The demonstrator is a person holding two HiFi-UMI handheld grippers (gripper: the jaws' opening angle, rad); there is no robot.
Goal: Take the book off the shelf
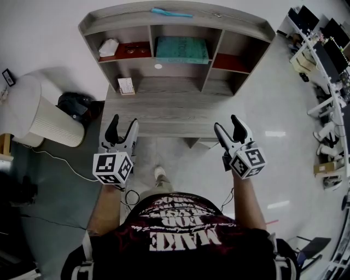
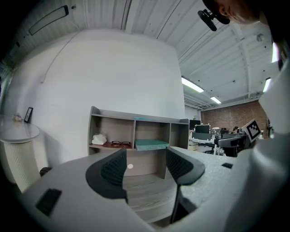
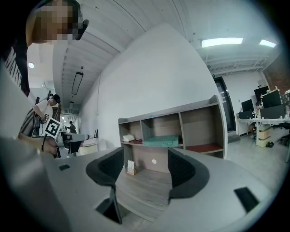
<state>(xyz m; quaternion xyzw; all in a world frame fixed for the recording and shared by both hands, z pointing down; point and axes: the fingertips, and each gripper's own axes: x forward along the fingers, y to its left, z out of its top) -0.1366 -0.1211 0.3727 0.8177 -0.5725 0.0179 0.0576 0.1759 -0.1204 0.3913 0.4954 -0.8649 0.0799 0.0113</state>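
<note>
Grey shelf (image 1: 126, 16) at the wall, teal book (image 1: 181, 49) lying flat in its middle compartment, left gripper (image 1: 124, 121) and right gripper (image 1: 226, 122) in front of the shelf, well apart from it, jaws spread apart.

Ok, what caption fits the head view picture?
Open and empty, the left hand-held gripper and right hand-held gripper face the teal book on the shelf.

Matt grey wood-grain shelf (image 1: 175, 104)

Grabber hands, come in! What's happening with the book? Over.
Left gripper open, empty. Right gripper open, empty. Teal book flat on shelf, middle cubby, untouched. Nothing blocking.
</note>
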